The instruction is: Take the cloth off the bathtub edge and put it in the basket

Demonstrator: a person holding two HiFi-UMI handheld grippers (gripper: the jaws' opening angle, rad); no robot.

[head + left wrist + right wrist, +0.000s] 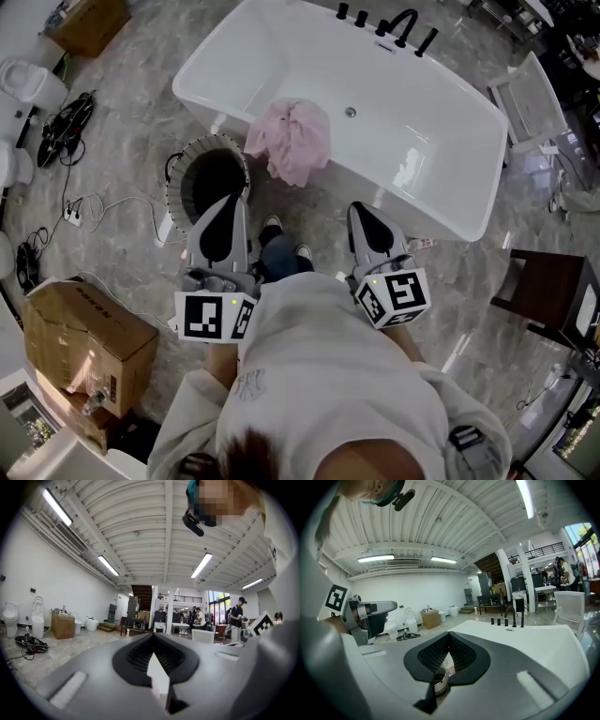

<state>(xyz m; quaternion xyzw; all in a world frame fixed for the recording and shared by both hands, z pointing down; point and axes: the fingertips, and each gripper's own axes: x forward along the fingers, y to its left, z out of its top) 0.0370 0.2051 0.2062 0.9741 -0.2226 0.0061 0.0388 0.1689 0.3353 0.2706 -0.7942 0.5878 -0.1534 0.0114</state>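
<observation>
The pink cloth (pixel 292 141) hangs over the near rim of the white bathtub (pixel 281 56), apart from both tools. The basket (pixel 173 187) (ribbed rim, dark inside) stands on the floor at about 8 o'clock from the cloth, just beside the tub. The left hand-held gripper (pixel 233 201) has its jaws pressed together with nothing between them, and its tip seems to overlap the basket's rim at 4 o'clock. The right hand-held gripper (pixel 362 208), at 5 o'clock from the cloth, is also closed and carries nothing, near the tub's outer wall.
</observation>
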